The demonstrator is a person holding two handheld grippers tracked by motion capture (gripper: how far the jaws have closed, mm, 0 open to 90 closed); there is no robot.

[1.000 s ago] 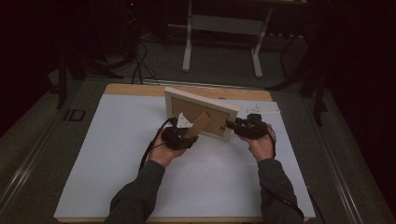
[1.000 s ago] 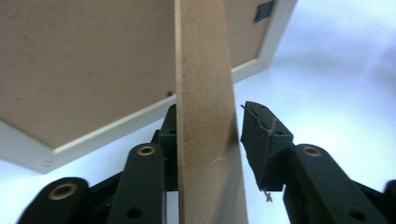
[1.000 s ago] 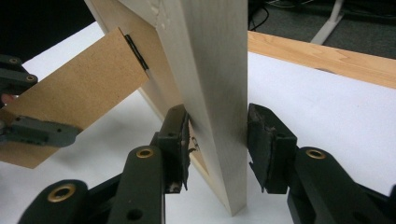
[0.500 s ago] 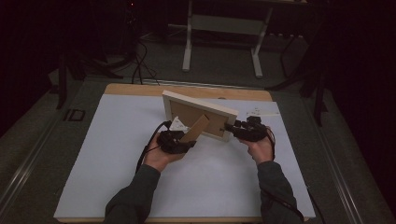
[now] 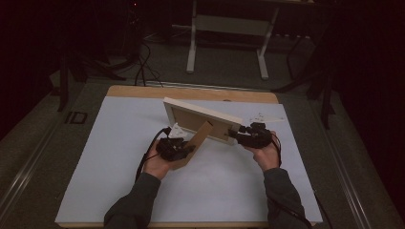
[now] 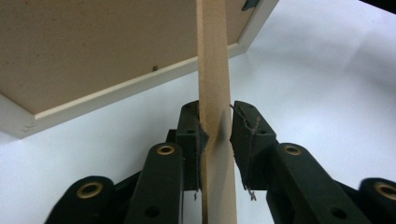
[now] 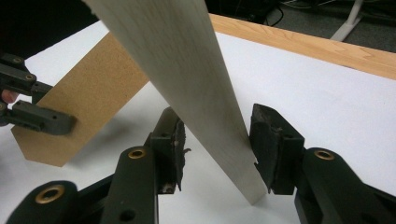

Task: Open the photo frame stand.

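Swinging the one picture frame point(image 5: 203, 119) leftward since before, my left gripper point(image 6: 215, 133) clamped on its single easel stand point(image 6: 214, 84), my right gripper point(image 7: 217, 140) straddling the frame edge, grip uncertain.

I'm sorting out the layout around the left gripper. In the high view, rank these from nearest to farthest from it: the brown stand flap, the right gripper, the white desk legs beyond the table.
1. Brown stand flap: between the left gripper's jaws, just to its right.
2. Right gripper: across the picture frame, on its right end.
3. White desk legs: on the floor beyond the table's far edge.
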